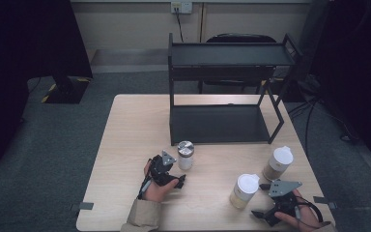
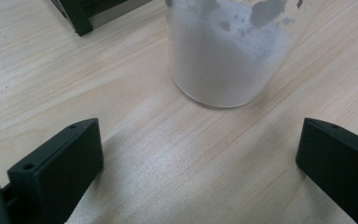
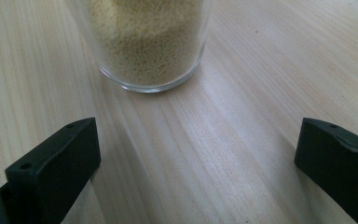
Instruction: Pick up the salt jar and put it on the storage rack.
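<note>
The work looks to be at its very beginning. Three jars stand on the wooden table [image 1: 125, 145], in front of the black two-level shelf [image 1: 222, 87], and both levels of the shelf carry nothing. No jar is gripped or lifted yet, so I judge that all of the placing is left to do, if the jars are meant for the shelf.

The left gripper [image 1: 166, 171] is in the lower middle of the high view, just beside the jar with the metal lid [image 1: 185, 154]. In the left gripper view this jar [image 2: 223, 51] with white powder stands at the top centre of the frame, ahead of the two black jaws. The jaws stand wide apart, with bare table between them, and they do not touch the glass.

The right gripper [image 1: 265, 205] is in the lower right of the high view, near the jar with the white lid [image 1: 244, 190]. In the right gripper view this jar [image 3: 149, 42], filled with small yellow grains, is in the upper left part of the frame, and the jaws are also wide apart and hold nothing. A third jar [image 1: 277, 163] with a white lid stands further up on the right, apart from both grippers.

Both hands rest low, close to the table surface. Each gripper points at its own jar, roughly level with the lower part of the glass.
</note>
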Demonstrator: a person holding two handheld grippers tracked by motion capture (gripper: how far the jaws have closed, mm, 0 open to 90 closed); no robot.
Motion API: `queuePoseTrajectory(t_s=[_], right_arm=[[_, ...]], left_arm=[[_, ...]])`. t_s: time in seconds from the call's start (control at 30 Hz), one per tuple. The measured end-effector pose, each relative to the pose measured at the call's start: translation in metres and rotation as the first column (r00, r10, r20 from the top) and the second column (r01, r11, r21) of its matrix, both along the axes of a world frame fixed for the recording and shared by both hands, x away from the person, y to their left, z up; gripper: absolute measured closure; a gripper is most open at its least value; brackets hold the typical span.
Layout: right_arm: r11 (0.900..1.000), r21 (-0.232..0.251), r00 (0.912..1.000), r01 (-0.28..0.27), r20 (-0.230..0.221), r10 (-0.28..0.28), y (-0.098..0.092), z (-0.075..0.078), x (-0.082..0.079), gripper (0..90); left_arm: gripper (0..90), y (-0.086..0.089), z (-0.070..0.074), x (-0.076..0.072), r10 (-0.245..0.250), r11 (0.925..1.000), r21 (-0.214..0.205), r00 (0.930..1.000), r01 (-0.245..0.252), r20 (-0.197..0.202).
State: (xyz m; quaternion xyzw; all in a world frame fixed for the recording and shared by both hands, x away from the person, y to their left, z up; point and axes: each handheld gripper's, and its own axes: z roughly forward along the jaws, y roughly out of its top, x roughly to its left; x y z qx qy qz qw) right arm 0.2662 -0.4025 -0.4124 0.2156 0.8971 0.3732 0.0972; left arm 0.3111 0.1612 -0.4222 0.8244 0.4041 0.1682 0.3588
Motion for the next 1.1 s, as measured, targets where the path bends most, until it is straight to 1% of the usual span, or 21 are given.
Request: queuePoseTrajectory(t_s=[0.33, 0.5, 0.57, 0.6, 0.73, 0.8, 0.9, 0.97, 1.1], right_arm=[[1.0, 0.0, 1.0, 0.0, 0.0, 0.0, 0.0, 0.0, 0.0, 0.0], [1.0, 0.0, 1.0, 0.0, 0.0, 0.0, 0.0, 0.0, 0.0, 0.0], [1.0, 0.0, 1.0, 0.0, 0.0, 0.0, 0.0, 0.0, 0.0, 0.0], [1.0, 0.0, 1.0, 0.0, 0.0, 0.0, 0.0, 0.0, 0.0, 0.0], [1.0, 0.0, 1.0, 0.0, 0.0, 0.0, 0.0, 0.0, 0.0, 0.0], [1.0, 0.0, 1.0, 0.0, 0.0, 0.0, 0.0, 0.0, 0.0, 0.0], [1.0, 0.0, 1.0, 0.0, 0.0, 0.0, 0.0, 0.0, 0.0, 0.0], [1.0, 0.0, 1.0, 0.0, 0.0, 0.0, 0.0, 0.0, 0.0, 0.0], [1.0, 0.0, 1.0, 0.0, 0.0, 0.0, 0.0, 0.0, 0.0, 0.0]], left_arm=[[0.0, -0.0006, 0.0005, 0.0002, 0.002, 1.0, 0.002, 1.0, -0.002, -0.002], [0.3, -0.0017, 0.0004, 0.0006, 0.011, 0.9999, -0.004, 0.9999, -0.011, -0.003], [0.8, -0.0014, 0.0004, 0.0011, 0.015, 0.9999, -0.008, 0.9999, -0.015, -0.004], [1.3, -0.0006, -0.0001, 0.0014, 0.024, 0.9995, -0.02, 0.9997, -0.024, -0.004], [1.7, -0.0008, 0.0004, 0.0023, 0.021, 0.9995, -0.022, 0.9998, -0.021, 0.001], [1.7, -0.0014, 0.001, 0.0028, 0.018, 0.9993, -0.033, 0.9998, -0.018, 0.005], [1.7, -0.0021, 0.0021, 0.0034, 0.018, 0.9992, -0.034, 0.9998, -0.018, 0.006], [1.7, -0.003, 0.0022, 0.0043, 0.024, 0.9987, -0.045, 0.9997, -0.023, 0.006], [1.8, -0.0043, 0.0022, 0.0047, 0.026, 0.998, -0.058, 0.9995, -0.025, 0.02]])
